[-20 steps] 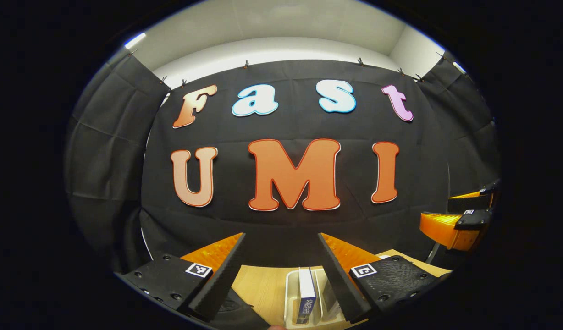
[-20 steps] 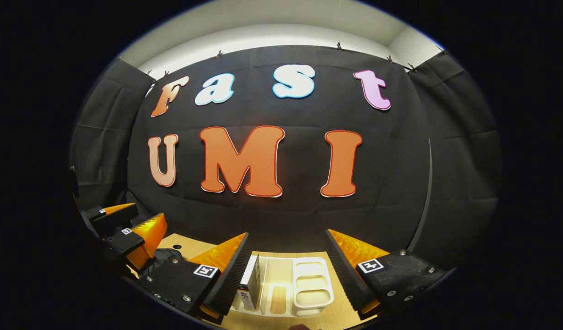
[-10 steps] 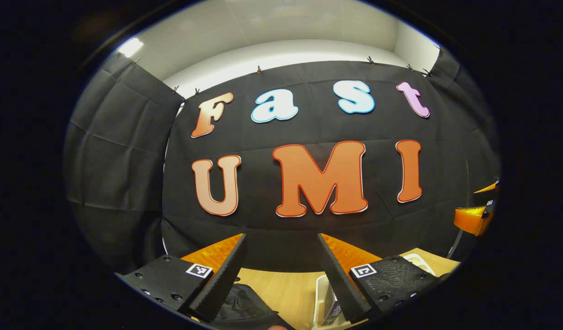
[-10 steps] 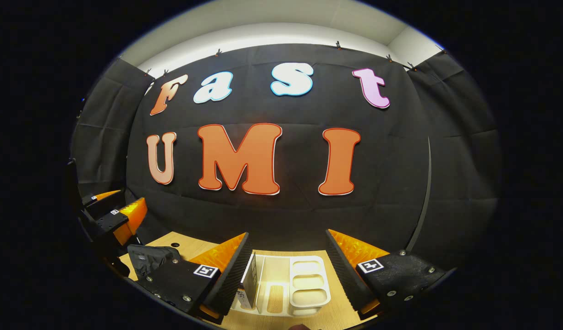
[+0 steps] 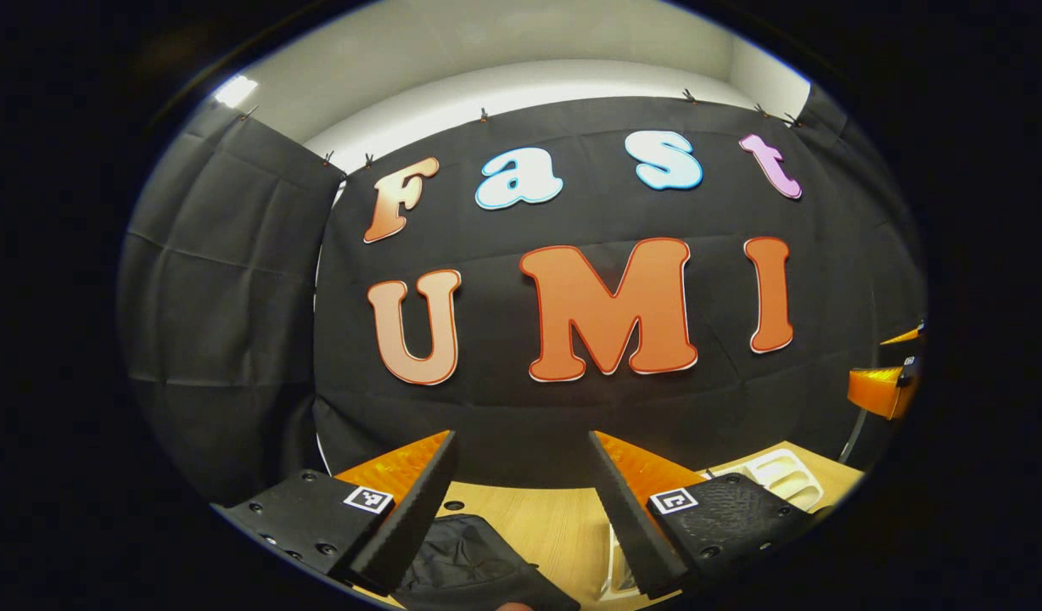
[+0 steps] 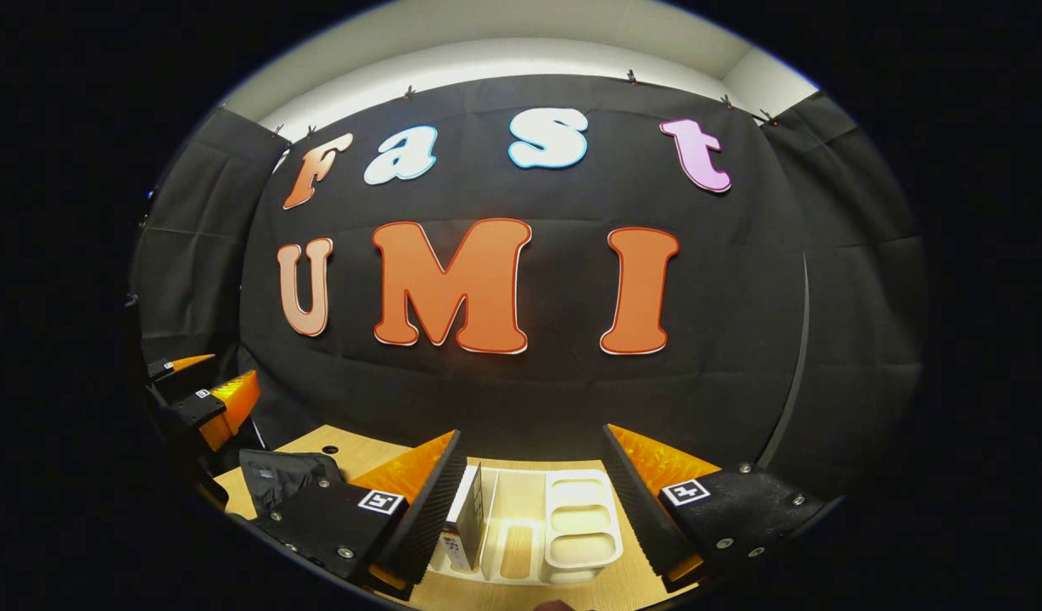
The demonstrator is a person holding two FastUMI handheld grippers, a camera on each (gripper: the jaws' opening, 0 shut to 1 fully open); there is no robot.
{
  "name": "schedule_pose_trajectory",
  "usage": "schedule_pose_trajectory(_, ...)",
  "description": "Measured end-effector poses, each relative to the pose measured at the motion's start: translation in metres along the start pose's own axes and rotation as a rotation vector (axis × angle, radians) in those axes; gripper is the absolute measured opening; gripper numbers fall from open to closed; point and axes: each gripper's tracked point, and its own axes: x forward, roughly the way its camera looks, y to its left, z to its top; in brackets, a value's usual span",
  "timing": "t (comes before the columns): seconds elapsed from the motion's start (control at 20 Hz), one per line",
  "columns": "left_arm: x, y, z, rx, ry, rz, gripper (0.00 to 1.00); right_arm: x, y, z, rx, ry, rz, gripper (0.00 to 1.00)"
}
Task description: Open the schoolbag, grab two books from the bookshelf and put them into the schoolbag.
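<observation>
Here both tools are hovering level above the bench: left tool spread over the schoolbag, right tool spread over the bookshelf, which is holding an upright book.

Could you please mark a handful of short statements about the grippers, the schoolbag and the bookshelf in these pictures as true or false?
1. The left gripper is open with nothing between its fingers. True.
2. The right gripper is shut on a book. False: it is open, and the book stands in the white bookshelf below it.
3. The black schoolbag lies on the wooden table below the left gripper. True.
4. The bookshelf stands to the left of the schoolbag in the right gripper view. False: the schoolbag is to its left there.
5. Both grippers are held above the table, touching neither bag nor bookshelf. True.
</observation>
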Motion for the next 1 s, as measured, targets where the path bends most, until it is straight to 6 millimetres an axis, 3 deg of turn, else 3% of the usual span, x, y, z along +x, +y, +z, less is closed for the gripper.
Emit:
schedule_pose_trajectory(0.1, -0.001, 0.001, -0.014, 0.034, 0.031, -0.004, 0.94, -0.001, -0.001, -0.004, -0.001, 0.008, 0.002, 0.94)
schedule_pose_trajectory(0.45, -0.005, -0.017, -0.094, 0.207, 0.191, -0.074, 0.94, 0.000, -0.018, -0.027, -0.002, 0.056, -0.012, 0.94)
schedule_pose_trajectory(0.65, -0.023, -0.028, -0.154, 0.372, 0.311, -0.117, 0.96, 0.007, -0.035, -0.042, -0.001, 0.084, -0.026, 0.94)
schedule_pose_trajectory(1.0, -0.054, -0.035, -0.227, 0.620, 0.384, -0.148, 0.97, 0.017, -0.067, -0.065, 0.009, 0.123, -0.056, 0.94)
